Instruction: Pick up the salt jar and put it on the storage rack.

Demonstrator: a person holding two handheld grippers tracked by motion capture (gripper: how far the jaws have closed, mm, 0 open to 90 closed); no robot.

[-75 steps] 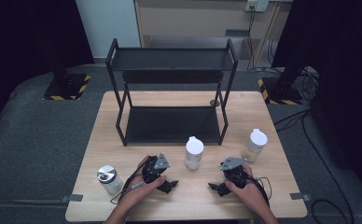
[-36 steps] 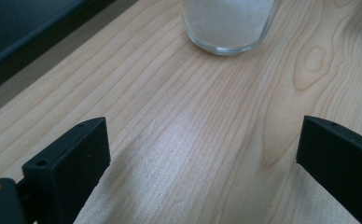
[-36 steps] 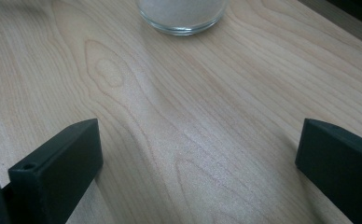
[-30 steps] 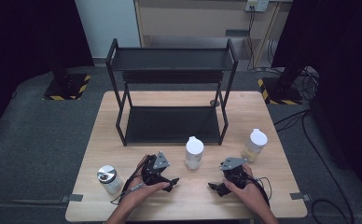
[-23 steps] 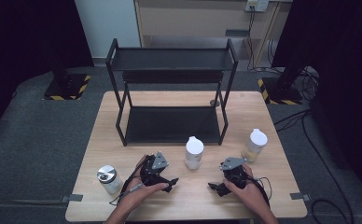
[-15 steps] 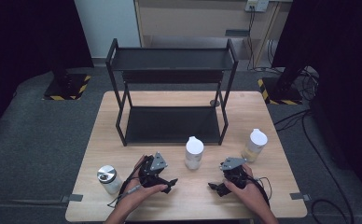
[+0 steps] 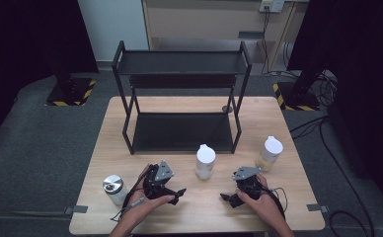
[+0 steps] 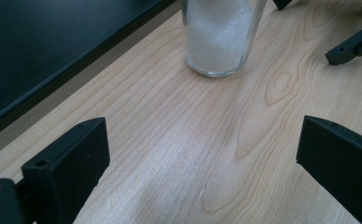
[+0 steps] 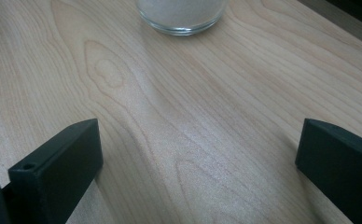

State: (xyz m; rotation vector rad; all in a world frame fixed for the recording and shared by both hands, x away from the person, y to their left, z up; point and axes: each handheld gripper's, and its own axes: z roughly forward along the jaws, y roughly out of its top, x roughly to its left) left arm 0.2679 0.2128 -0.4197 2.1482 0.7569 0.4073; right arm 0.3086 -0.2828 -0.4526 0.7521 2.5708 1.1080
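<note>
Since a couple of seconds ago the left gripper [image 7: 178,191] has been turning a little, its nose now pointing toward the middle jar [image 7: 205,161], while the right gripper [image 7: 226,197] is staying where it was. Both pairs of fingers [image 8: 67,163] are standing wide apart over bare wood, holding nothing. The middle jar is standing upright on the bench [image 7: 298,197] between the two grippers and just ahead of them, near the front of the black two-tier rack [image 7: 182,96]; it is looking like clear glass filled with white powder under a white cap. I'm judging it fairly heavy, rigid, smooth and breakable, so gripping the straight body low down seems safest. A second white-capped jar [image 7: 270,153] is standing to the right, and a metal-lidded jar [image 7: 114,189] to the left.
</note>
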